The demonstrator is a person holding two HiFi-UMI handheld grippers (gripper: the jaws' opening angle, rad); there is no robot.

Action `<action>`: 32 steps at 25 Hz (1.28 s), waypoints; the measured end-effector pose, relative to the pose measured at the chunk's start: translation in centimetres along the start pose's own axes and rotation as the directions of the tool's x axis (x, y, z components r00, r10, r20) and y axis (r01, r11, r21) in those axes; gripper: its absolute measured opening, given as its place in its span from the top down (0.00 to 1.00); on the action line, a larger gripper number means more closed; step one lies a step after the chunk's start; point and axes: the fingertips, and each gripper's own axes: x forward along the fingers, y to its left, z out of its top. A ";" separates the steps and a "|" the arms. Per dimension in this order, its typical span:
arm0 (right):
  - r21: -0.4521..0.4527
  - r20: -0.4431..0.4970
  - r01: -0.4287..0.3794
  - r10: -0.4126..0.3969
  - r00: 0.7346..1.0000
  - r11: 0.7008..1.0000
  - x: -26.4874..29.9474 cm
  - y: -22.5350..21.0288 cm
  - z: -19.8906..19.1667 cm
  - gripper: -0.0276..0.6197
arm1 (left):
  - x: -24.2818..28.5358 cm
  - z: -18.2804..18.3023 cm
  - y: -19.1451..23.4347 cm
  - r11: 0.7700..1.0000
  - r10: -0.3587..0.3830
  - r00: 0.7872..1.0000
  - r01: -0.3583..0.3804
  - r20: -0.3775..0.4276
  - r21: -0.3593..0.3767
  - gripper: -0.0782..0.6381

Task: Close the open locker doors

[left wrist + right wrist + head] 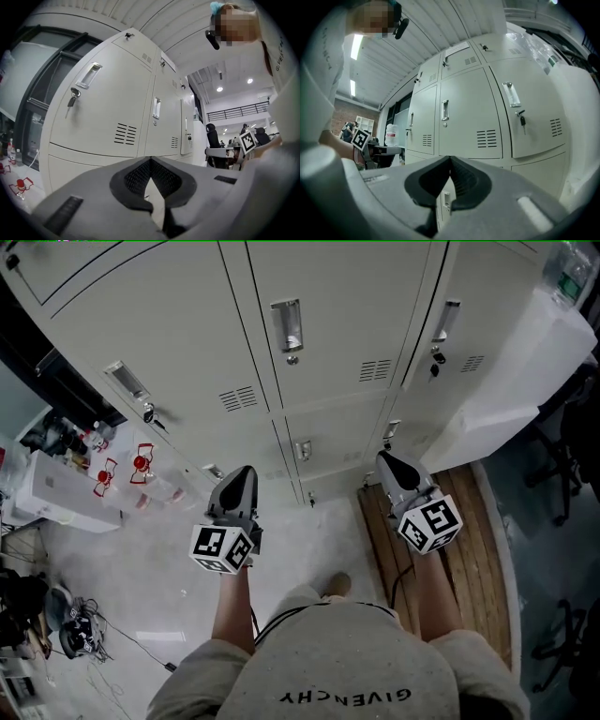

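Note:
A bank of white lockers fills the top of the head view, and every door I can see lies flush with its frame. The upper doors have metal handles, and keys hang in the left and right locks. My left gripper is held level in front of the lower left doors, shut and empty. My right gripper points at the lower doors further right, also shut with nothing in it. The left gripper faces a keyed door. The right gripper faces vented doors.
A wooden pallet lies on the floor under my right arm. A white boxy bulk stands right of the lockers. Left are bottles with red holders, a white table and floor cables. People stand far off.

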 end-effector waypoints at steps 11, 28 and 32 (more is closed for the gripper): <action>-0.005 0.013 0.018 -0.018 1.000 1.000 -2.0 3.9 0.9 0.96 | -6.8 0.9 1.9 0.997 0.083 0.997 -0.083 0.003 -0.009 0.90; 0.003 0.011 -0.004 0.004 1.000 1.000 -5.3 10.7 1.1 0.96 | -16.7 1.4 2.1 0.990 0.143 0.990 -0.142 0.021 -0.024 0.90; 0.001 0.003 -0.004 0.004 1.000 1.000 -6.4 12.2 0.6 0.96 | -18.2 1.1 1.7 0.990 0.138 0.990 -0.137 0.020 -0.027 0.90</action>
